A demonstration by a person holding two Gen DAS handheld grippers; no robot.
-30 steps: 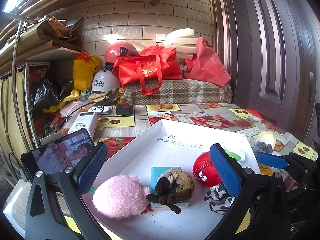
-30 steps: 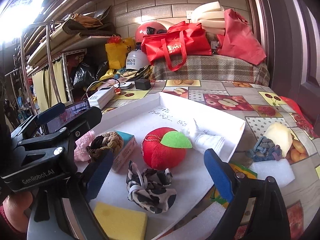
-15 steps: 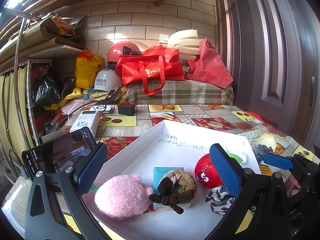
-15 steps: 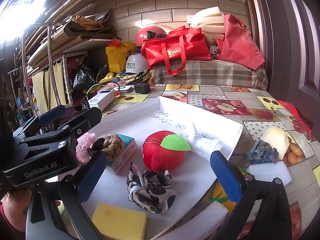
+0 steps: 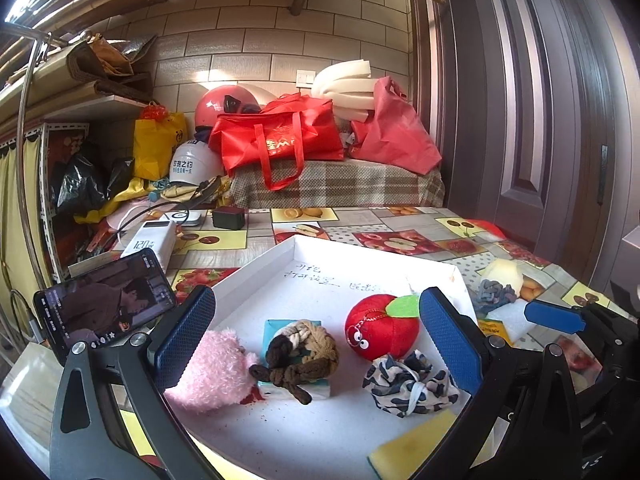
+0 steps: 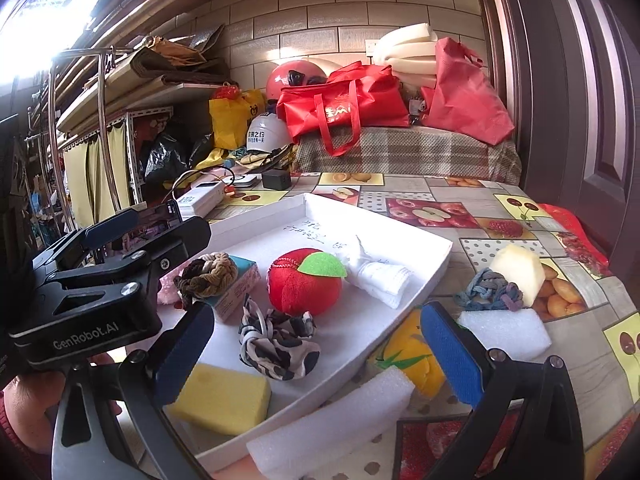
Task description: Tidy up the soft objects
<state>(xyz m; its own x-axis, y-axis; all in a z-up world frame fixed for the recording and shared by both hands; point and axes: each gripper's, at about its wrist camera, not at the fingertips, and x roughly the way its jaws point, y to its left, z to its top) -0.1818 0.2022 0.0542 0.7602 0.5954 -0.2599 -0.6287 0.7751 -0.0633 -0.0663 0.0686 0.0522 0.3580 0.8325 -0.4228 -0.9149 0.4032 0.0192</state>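
Note:
A white tray [image 5: 256, 280] [image 6: 436, 258] holds a pink plush [image 5: 212, 372], a brown braided rope toy [image 5: 304, 352] [image 6: 208, 272] on a teal box, a red apple plush [image 5: 380, 330] [image 6: 304, 282], a black-and-white scrunchie [image 5: 404, 384] [image 6: 276, 344], a yellow sponge [image 5: 416, 446] [image 6: 224, 398] and a white rolled cloth [image 6: 378, 276]. My left gripper [image 5: 316, 338] hangs open over the tray's near side, empty. My right gripper [image 6: 316, 354] stands open above the tray's right edge, empty. Outside the tray lie a blue-grey knotted rope [image 6: 490, 290], a cream foam wedge [image 6: 518, 272] and white foam blocks [image 6: 506, 332].
A long white foam strip [image 6: 332, 424] lies by the tray's near corner. A phone [image 5: 104, 304] leans left of the tray, with a power bank [image 5: 150, 242] behind. Red bags [image 5: 276, 140], helmets and foam are piled at the back. A door [image 5: 540, 120] stands on the right.
Both grippers have pulled back and up a little, so more of the tray's near side shows, including the scrunchie and yellow sponge. Nothing was taken hold of.

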